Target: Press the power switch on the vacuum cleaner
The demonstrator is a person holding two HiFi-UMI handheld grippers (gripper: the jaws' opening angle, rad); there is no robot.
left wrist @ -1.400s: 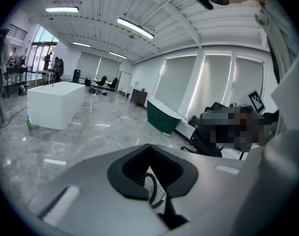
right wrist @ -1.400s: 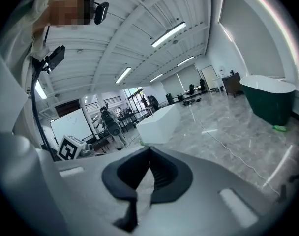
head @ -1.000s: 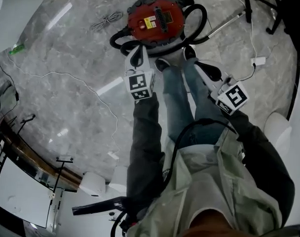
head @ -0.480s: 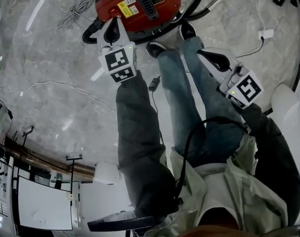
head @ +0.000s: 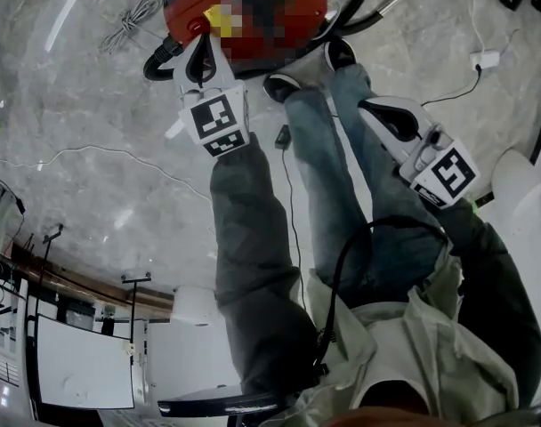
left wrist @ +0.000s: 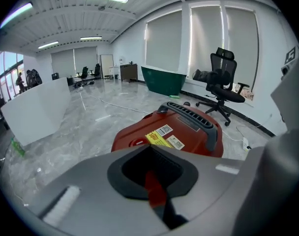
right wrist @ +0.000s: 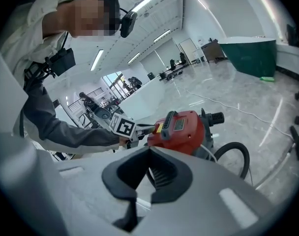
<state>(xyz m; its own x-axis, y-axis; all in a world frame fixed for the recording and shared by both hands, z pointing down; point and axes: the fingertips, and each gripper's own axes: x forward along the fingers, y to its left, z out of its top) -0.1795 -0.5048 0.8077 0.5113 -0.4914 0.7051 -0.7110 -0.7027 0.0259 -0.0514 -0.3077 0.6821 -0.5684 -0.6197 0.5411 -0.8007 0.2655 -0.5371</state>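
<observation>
Left gripper [head: 202, 56], fingers pressed together for pushing, is aimed at vacuum cleaner [left wrist: 179, 132]. Right gripper [head: 382, 112], likewise closed and empty, is held aside.

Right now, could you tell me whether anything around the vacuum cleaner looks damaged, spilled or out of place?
Nothing stands out. The vacuum cleaner sits upright on the floor and looks intact; only a thin white cable trails loose across the floor on the left.
</observation>
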